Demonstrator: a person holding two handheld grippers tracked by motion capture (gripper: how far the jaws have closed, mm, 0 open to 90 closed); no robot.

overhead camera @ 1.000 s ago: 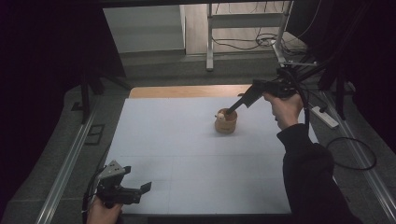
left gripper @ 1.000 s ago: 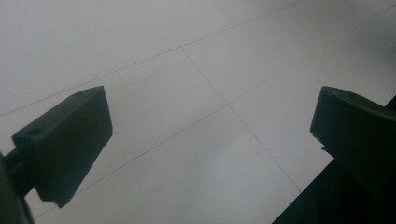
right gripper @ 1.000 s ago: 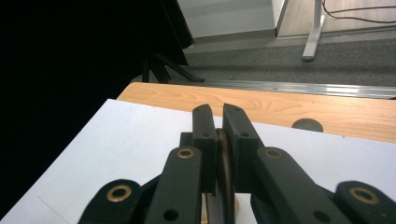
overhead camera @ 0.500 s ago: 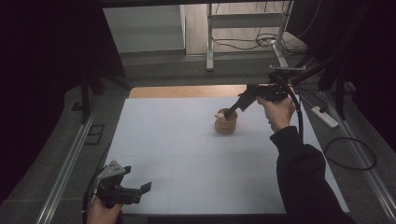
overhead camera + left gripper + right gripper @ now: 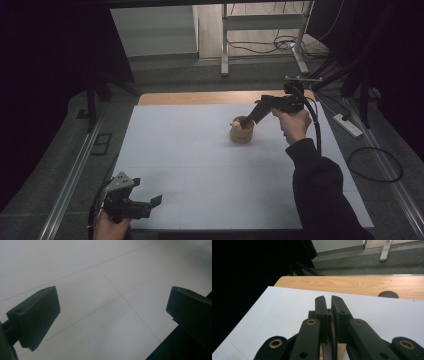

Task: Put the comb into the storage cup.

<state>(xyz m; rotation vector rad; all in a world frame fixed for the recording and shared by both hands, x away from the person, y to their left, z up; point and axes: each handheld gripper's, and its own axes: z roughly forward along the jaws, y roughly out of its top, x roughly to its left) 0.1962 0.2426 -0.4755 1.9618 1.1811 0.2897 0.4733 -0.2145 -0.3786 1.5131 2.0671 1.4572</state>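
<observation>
Your right claw (image 5: 246, 120) hangs over the far right part of the white table (image 5: 200, 165), its tip dipped at the mouth of a small wooden cup (image 5: 241, 131) that stands upright on the white sheet, a little short of the bare wooden strip (image 5: 200, 97) along the table's far edge. In the right gripper view, your right claw (image 5: 329, 301) is clamped tight on something thin and dark brown (image 5: 332, 330), pinched edge-on between the two black jaws; it may be a rim or a flat wooden piece, but the view is too close to say which. A pale bit of wood (image 5: 342, 350) shows just under the jaws there. In the high view, a small light lump (image 5: 234, 123) sits at the cup's mouth beside the claw tip. Your right hand (image 5: 292, 124) grips the tool from behind, with the cable looping down past your dark sleeve (image 5: 320, 190). Your left claw (image 5: 155, 201) rests low at the near left corner of the table, well apart from the cup, held in your left hand (image 5: 111, 227). In the left gripper view its jaws stand wide apart over bare white sheet (image 5: 107, 290), with nothing between them.
</observation>
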